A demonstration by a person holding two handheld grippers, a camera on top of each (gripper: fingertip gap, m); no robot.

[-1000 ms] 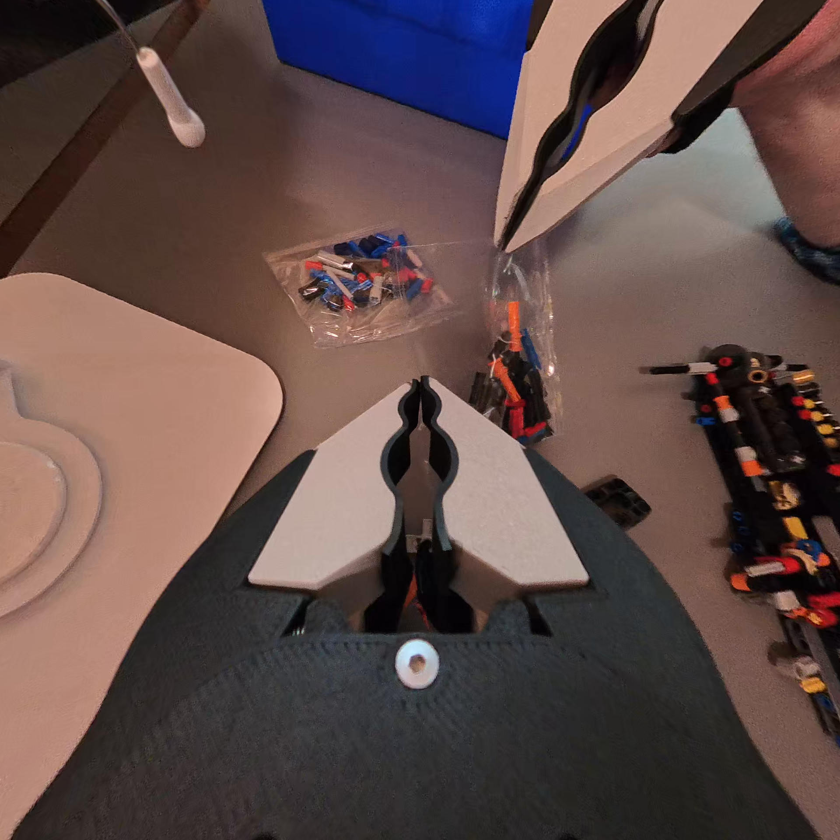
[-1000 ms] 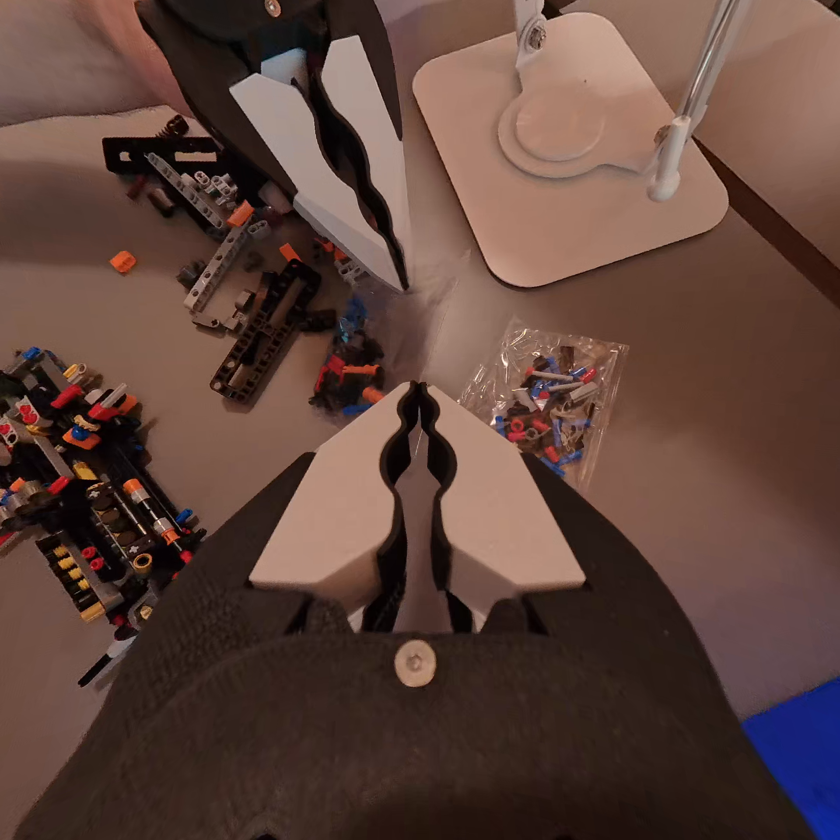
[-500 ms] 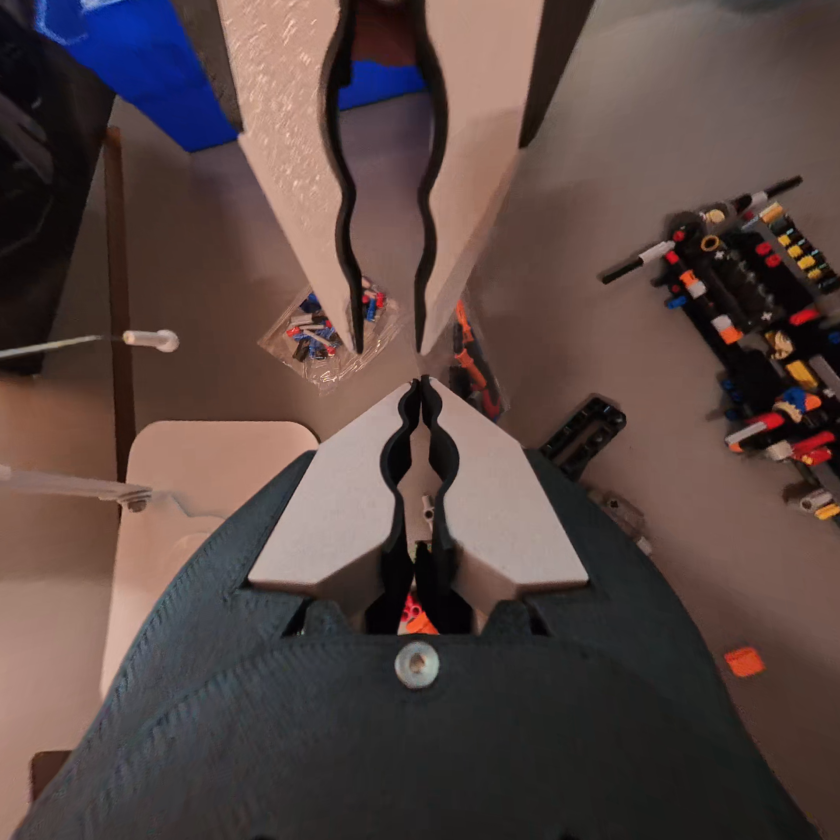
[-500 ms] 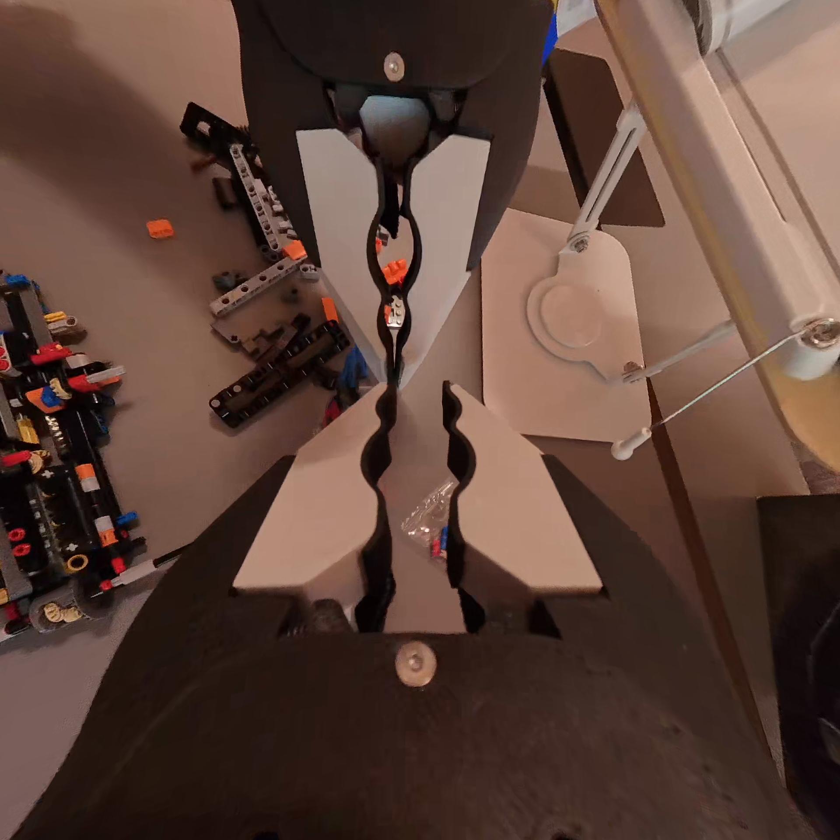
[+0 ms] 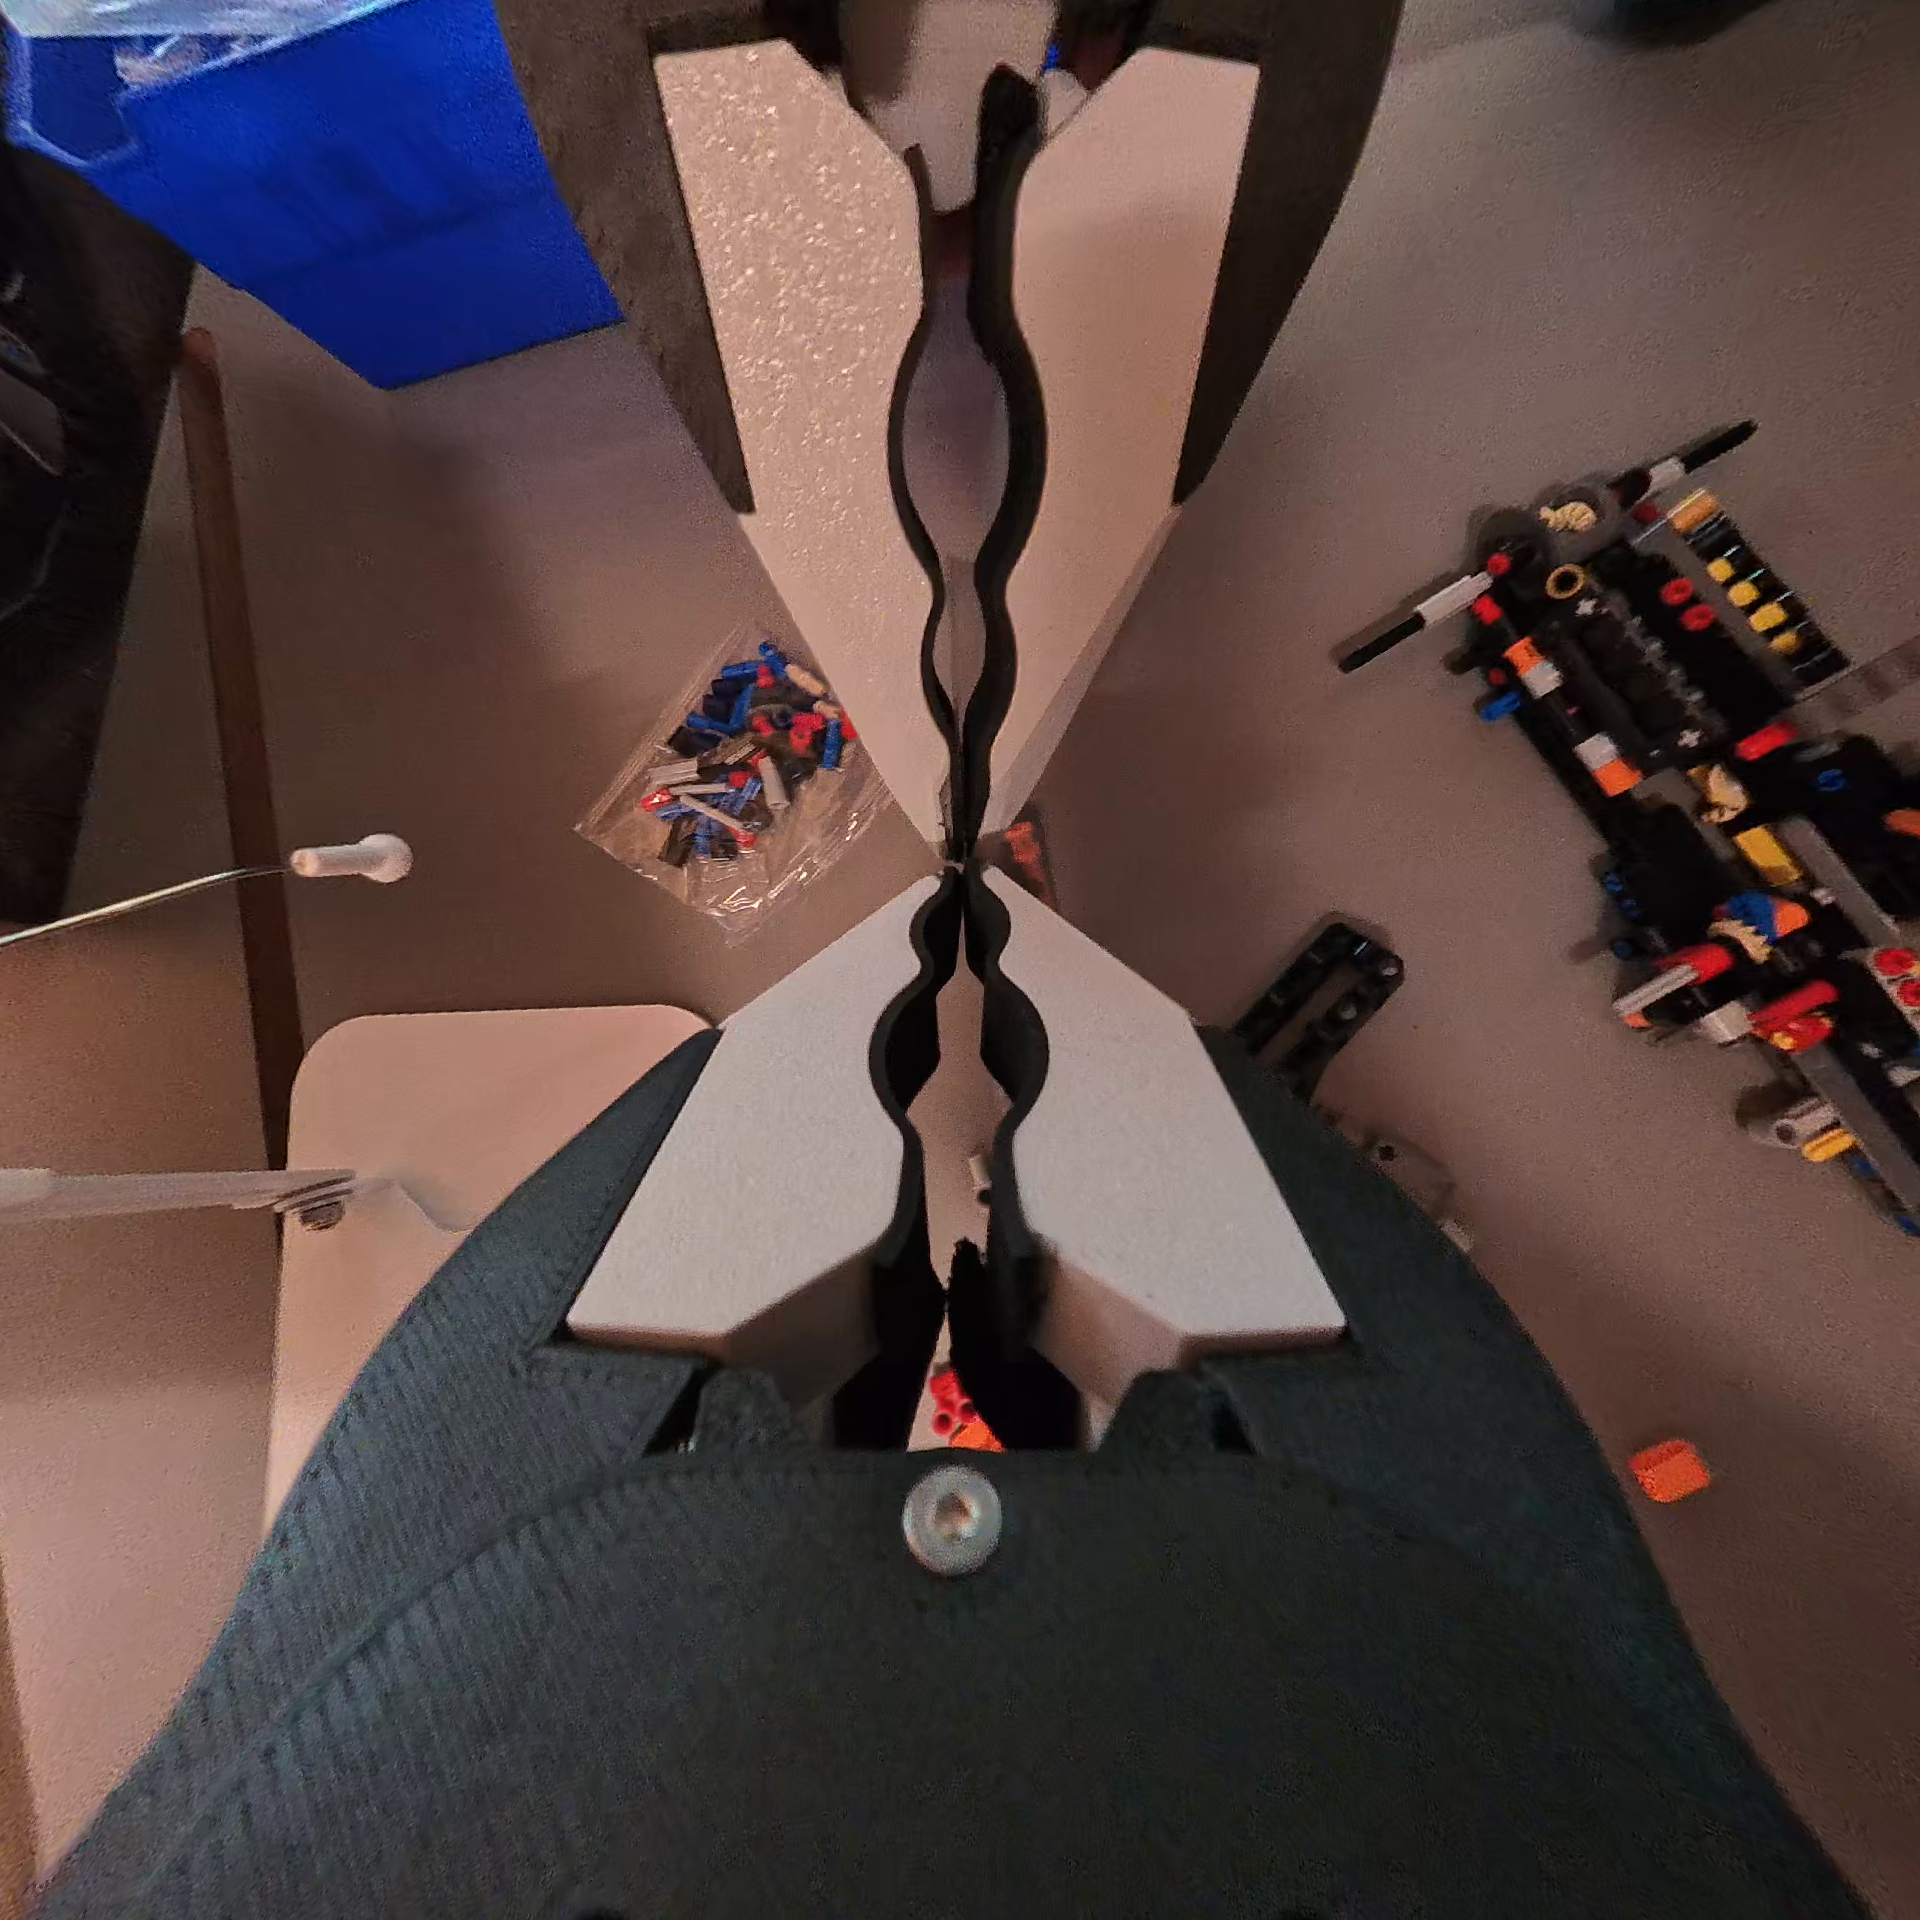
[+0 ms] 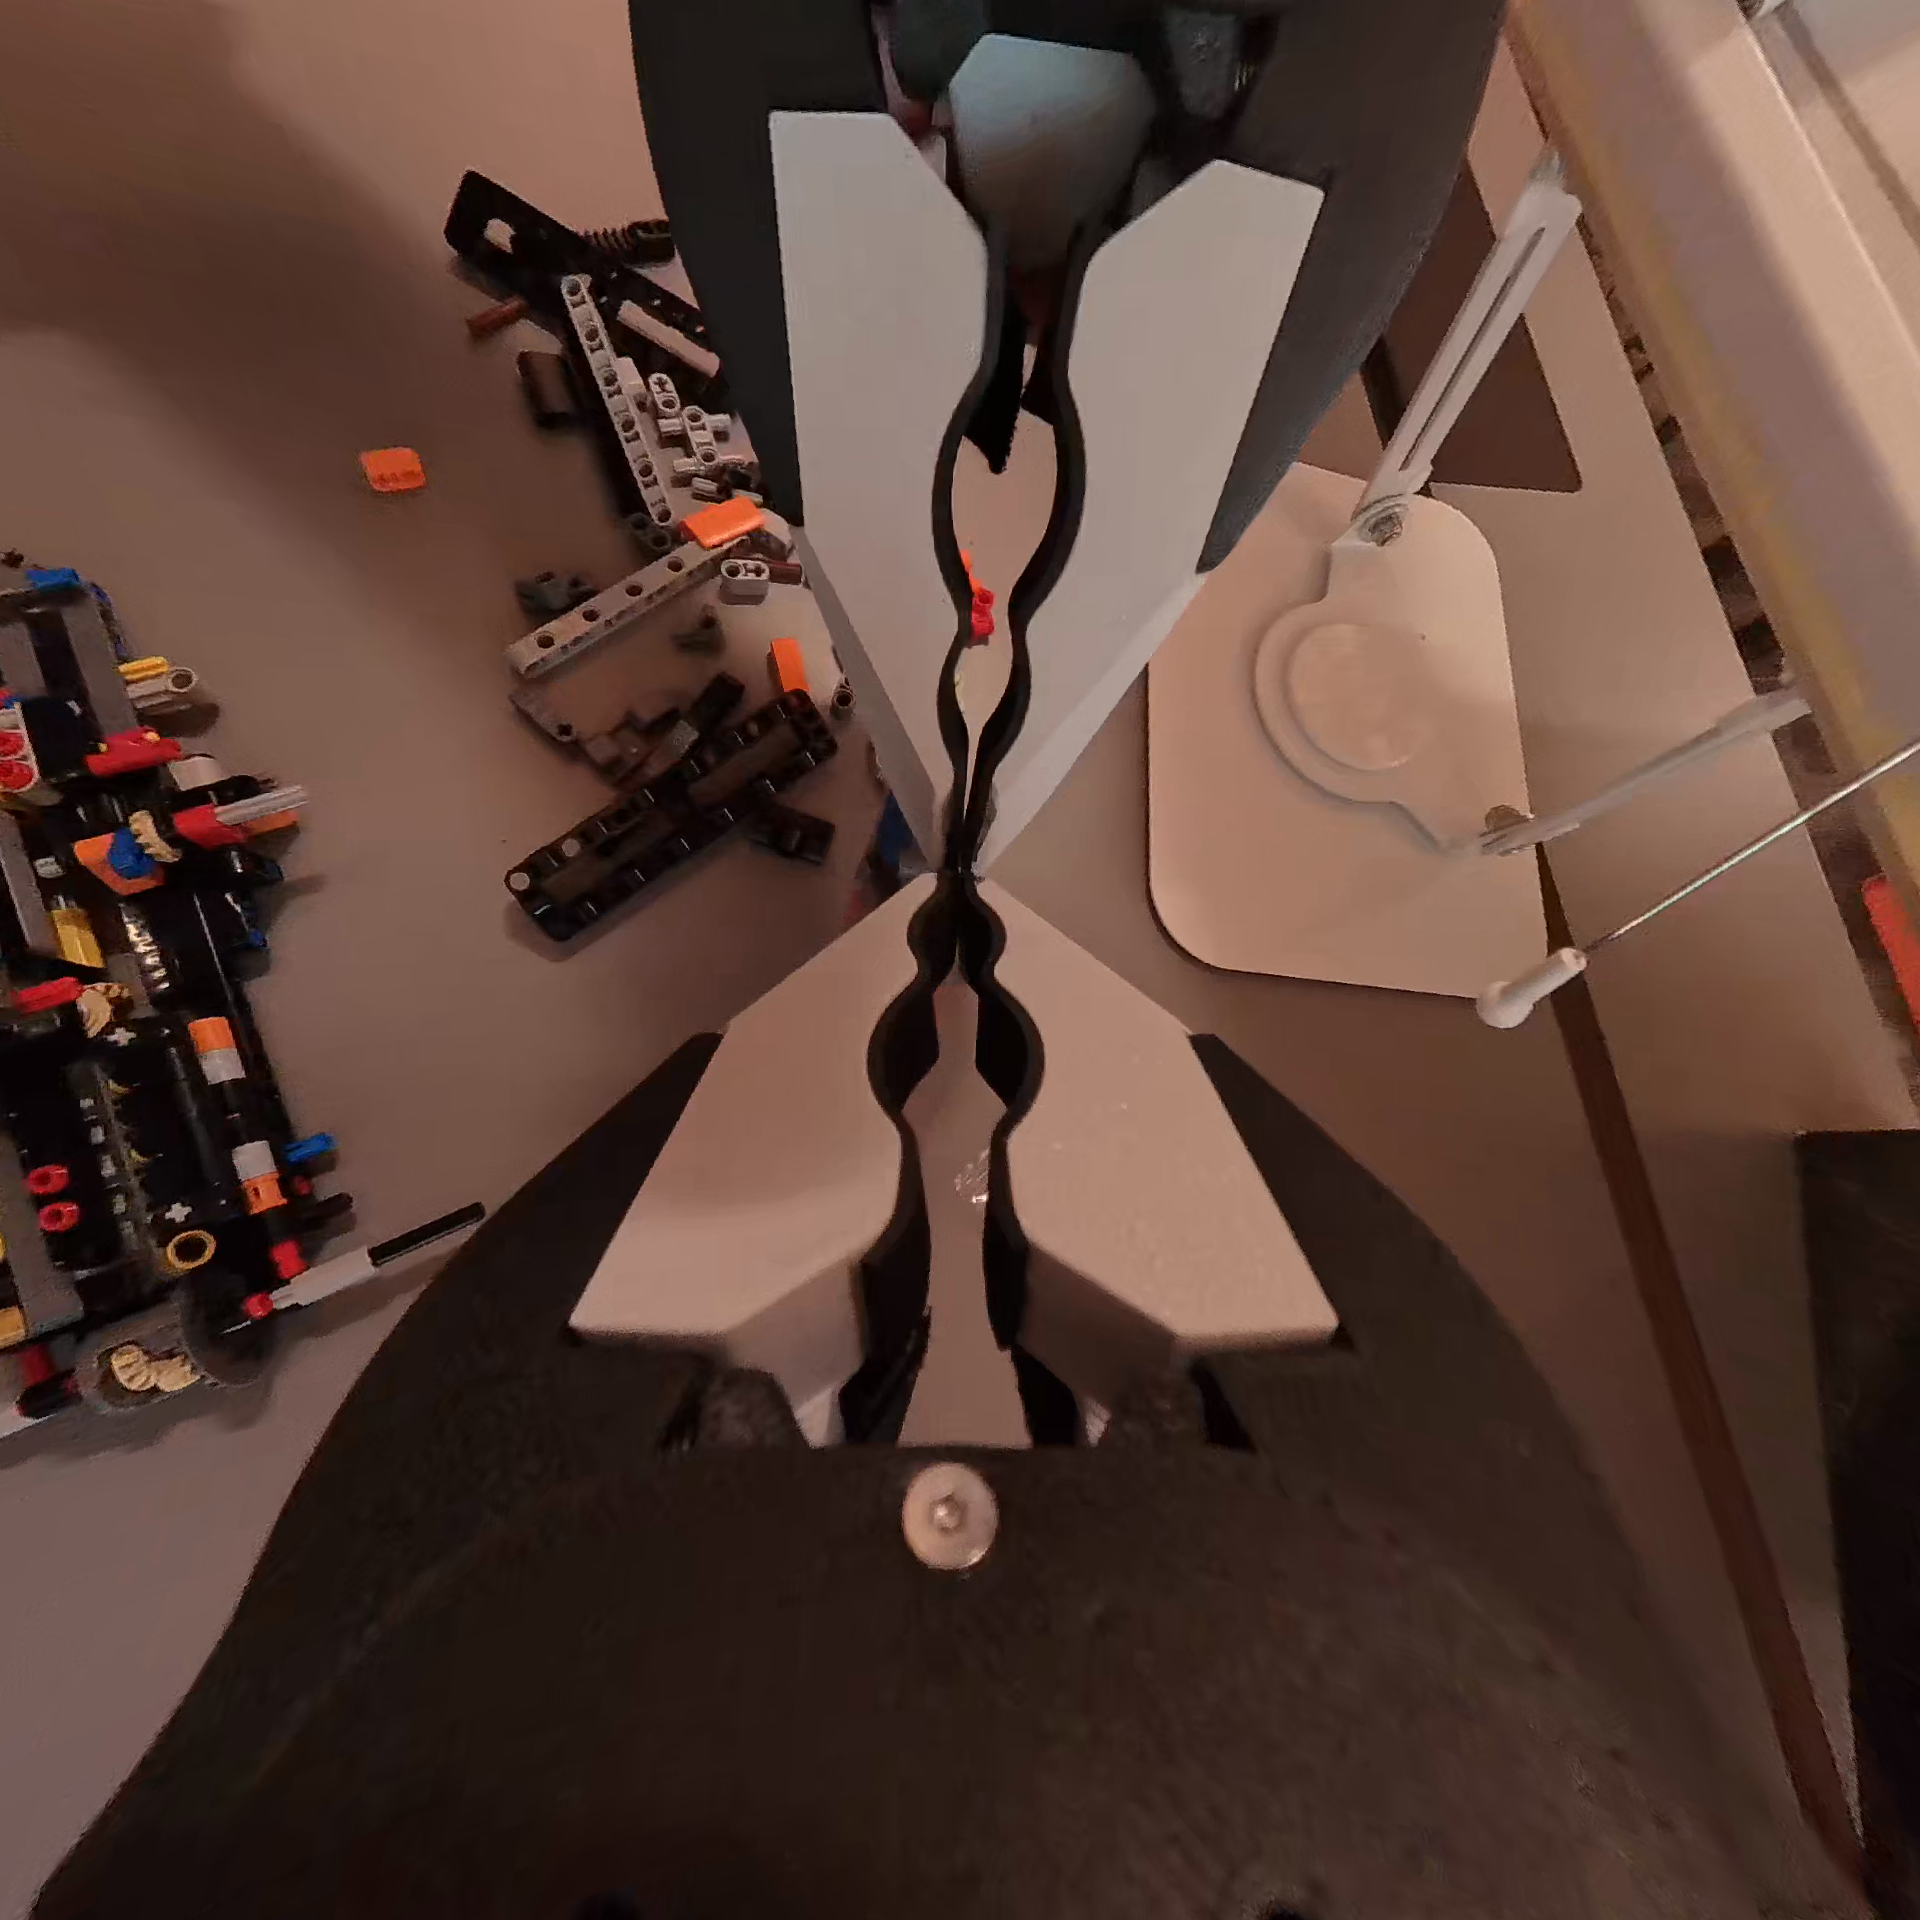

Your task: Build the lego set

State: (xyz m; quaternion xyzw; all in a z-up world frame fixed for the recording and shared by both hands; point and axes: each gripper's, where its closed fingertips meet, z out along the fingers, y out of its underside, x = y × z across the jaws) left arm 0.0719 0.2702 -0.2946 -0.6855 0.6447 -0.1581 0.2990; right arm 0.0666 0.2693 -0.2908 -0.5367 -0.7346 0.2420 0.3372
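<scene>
My left gripper [image 5: 961, 883] and right gripper [image 6: 961, 883] meet tip to tip, well above the table, and both are shut. A clear plastic bag of orange, black and blue lego pieces hangs at the joined tips. It shows just right of them in the left wrist view [image 5: 1029, 847] and just left of them in the right wrist view [image 6: 883, 831]. Both grippers pinch its thin film. The right gripper [image 5: 961, 836] comes in from the top of the left wrist view, and the left gripper [image 6: 961, 842] likewise in the right wrist view.
A second bag of small blue, red and grey pins [image 5: 738, 769] lies on the table. The half-built black lego model [image 5: 1714, 748] [image 6: 114, 987] is at the side, with loose beams [image 6: 665, 790] and an orange piece [image 5: 1668, 1470]. There is also a white stand base [image 6: 1351, 810] and a blue box [image 5: 343, 197]. Only a small space, under 4 cm, lies between the two pairs of fingers. The orange piece [image 5: 1668, 1470] is about equally far from each gripper, around 25 centimetres. The right camera catches it too, in the right wrist view [image 6: 398, 462].
Both grippers rose from the table with the bag. The right gripper's jaws stood open half a second ago and have now shut at the left gripper's tips.
</scene>
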